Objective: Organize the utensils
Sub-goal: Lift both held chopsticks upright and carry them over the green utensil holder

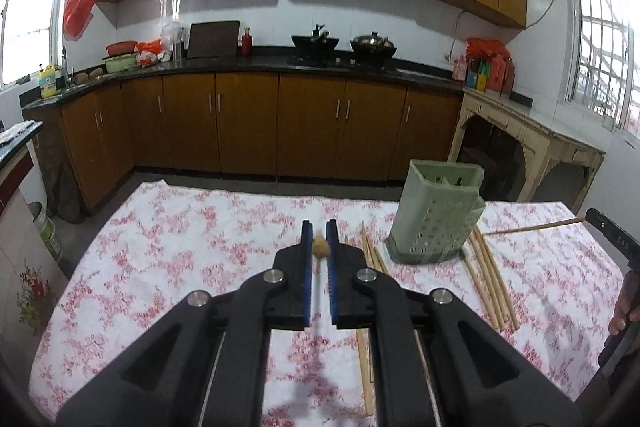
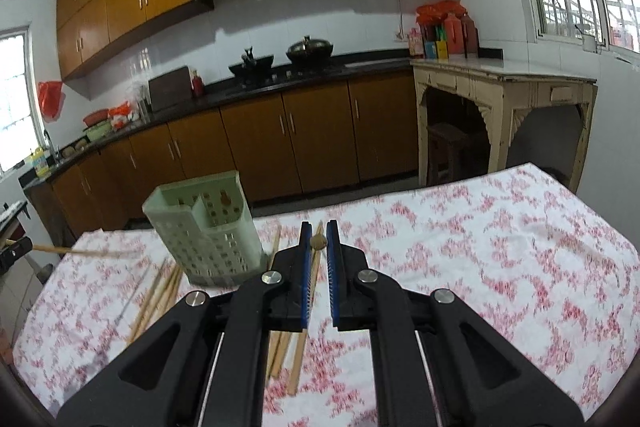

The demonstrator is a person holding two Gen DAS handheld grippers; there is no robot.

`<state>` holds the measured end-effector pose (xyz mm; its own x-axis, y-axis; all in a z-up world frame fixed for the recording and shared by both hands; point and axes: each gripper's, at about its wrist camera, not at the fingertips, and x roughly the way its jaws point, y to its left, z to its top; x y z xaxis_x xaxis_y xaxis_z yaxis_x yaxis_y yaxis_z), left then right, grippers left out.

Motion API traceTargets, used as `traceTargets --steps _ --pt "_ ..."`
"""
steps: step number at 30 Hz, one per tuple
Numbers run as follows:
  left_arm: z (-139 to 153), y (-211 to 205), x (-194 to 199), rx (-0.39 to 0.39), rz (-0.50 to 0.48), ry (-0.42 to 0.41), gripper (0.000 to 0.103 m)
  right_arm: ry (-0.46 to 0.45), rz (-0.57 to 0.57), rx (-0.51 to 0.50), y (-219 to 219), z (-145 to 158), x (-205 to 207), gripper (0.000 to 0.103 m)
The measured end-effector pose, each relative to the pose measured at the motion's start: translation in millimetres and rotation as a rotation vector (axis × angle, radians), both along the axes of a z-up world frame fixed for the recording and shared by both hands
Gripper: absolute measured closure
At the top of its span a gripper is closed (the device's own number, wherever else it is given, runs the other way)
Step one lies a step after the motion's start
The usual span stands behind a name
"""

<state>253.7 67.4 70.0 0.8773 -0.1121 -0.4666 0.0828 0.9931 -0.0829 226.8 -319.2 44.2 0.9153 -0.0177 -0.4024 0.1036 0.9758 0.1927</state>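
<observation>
A chopstick [image 1: 321,247] is being pinched end-on in the left gripper [image 1: 319,233] and another chopstick [image 2: 318,242] in the right gripper [image 2: 319,233], while the green holder [image 1: 436,215] is standing upright far-right of the left gripper, far-left of the right.
</observation>
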Motion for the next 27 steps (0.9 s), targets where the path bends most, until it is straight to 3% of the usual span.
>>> traceTargets --steps 15,22,27 --pt "71.4 -12.4 13.5 0.06 0.004 -0.124 0.096 -0.12 0.035 -0.033 7.6 80.4 14.6 0.095" --pt "133.9 -37.1 22.9 0.009 -0.07 -0.205 0.096 -0.229 0.111 0.014 23.4 140.7 25.3 0.095" --pt "166.6 -72.6 30.6 -0.011 -0.152 -0.246 0.096 -0.265 0.135 -0.014 40.8 153.3 44.7 0.095"
